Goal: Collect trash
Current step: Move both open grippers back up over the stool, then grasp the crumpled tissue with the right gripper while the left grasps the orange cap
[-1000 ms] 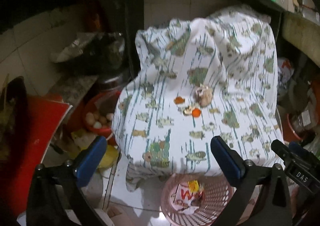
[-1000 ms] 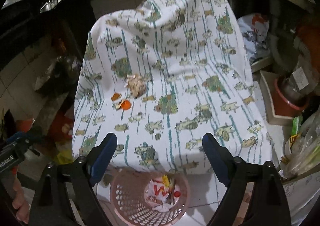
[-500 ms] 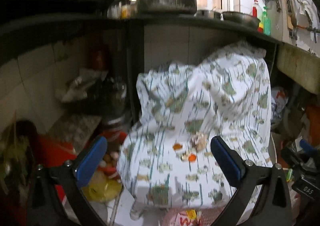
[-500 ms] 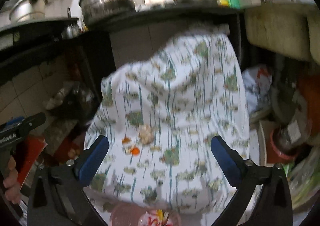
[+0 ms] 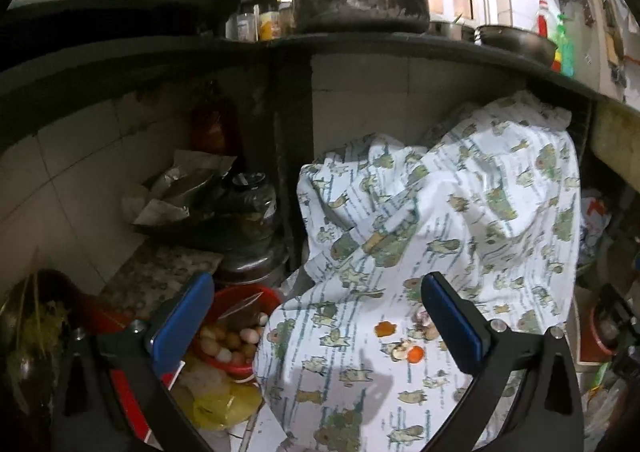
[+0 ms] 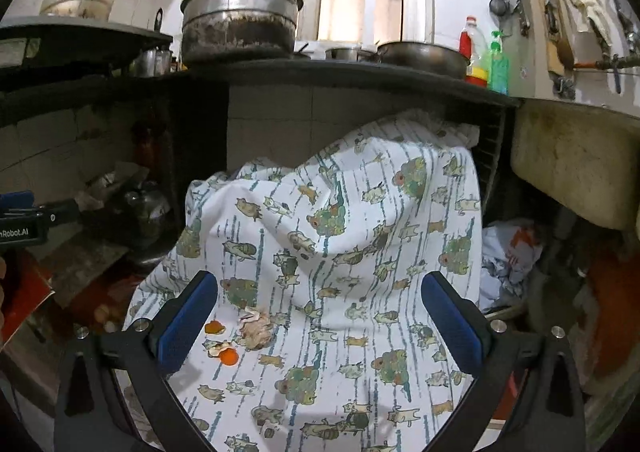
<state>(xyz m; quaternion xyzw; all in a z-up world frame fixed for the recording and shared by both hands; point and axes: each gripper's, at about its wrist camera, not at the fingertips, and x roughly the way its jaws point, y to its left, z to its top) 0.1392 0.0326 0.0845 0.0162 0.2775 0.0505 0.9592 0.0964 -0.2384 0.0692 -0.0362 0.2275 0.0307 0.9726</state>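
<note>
A white cloth with green animal prints drapes a low surface under a dark counter. On it lie scraps of trash: a crumpled brownish wad, an orange peel piece and a small round orange bit. My left gripper is open and empty, above the cloth's left edge, and its right finger hides part of the wad. My right gripper is open wide, empty, over the cloth's middle. The left gripper's body shows at the right view's left edge.
A big blackened pot and pans stand on the dark counter, with bottles at its right end. Left of the cloth are a red bowl of eggs, a yellow bag and foil-covered clutter. A stone sink juts out at right.
Both grippers have risen and tilted up: the pink basket dropped out of view below, the counter and pots came into view, and the trash slid lower in the frames.
</note>
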